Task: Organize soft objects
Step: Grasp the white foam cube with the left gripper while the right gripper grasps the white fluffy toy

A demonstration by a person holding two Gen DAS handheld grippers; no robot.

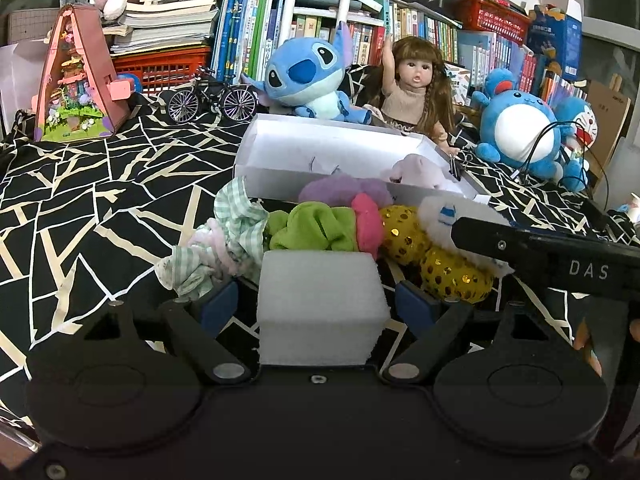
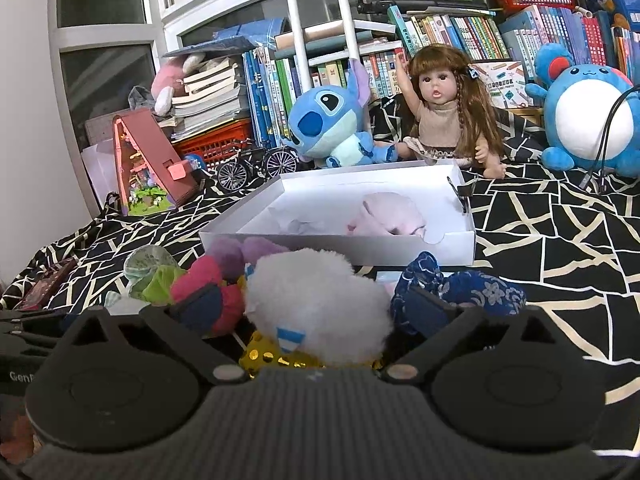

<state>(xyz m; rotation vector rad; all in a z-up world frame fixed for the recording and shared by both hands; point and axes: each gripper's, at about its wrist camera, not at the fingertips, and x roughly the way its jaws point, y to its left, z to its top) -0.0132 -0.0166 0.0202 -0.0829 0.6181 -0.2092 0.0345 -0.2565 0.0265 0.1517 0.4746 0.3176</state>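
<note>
Black cloth with cream crack-line pattern [image 1: 100,184] covers the surface, bookshelf and plush toys behind; white shallow box [image 2: 460,246] sits mid-scene with a pale pink soft item [image 2: 386,216] inside, right of centre. Soft pile lies on the cloth just in front of the box's near wall: green-check fabric [image 1: 236,224], lime green scrunchie [image 1: 312,228], hot pink piece [image 1: 368,224], purple plush [image 1: 340,192] against the box wall, gold sequin scrunchie [image 1: 440,264], white fluffy scrunchie with a small blue-white tag [image 2: 316,312], navy floral scrunchie [image 2: 476,292] off to the right. Left gripper [image 1: 320,300]: white foam block [image 1: 320,304] sits between the blue pads, small gaps visible both sides, so jaws spread, not pinching it; pile is just ahead of the fingertips, lime green one nearest. Right gripper [image 2: 316,312]: jaws spread wide, white fluffy scrunchie sits between the fingers, resting on the gold sequin one; left finger lies over the hot pink piece, right finger against the navy floral one. Right gripper's finger also shows in the left wrist view, lying across the white fluffy scrunchie
</note>
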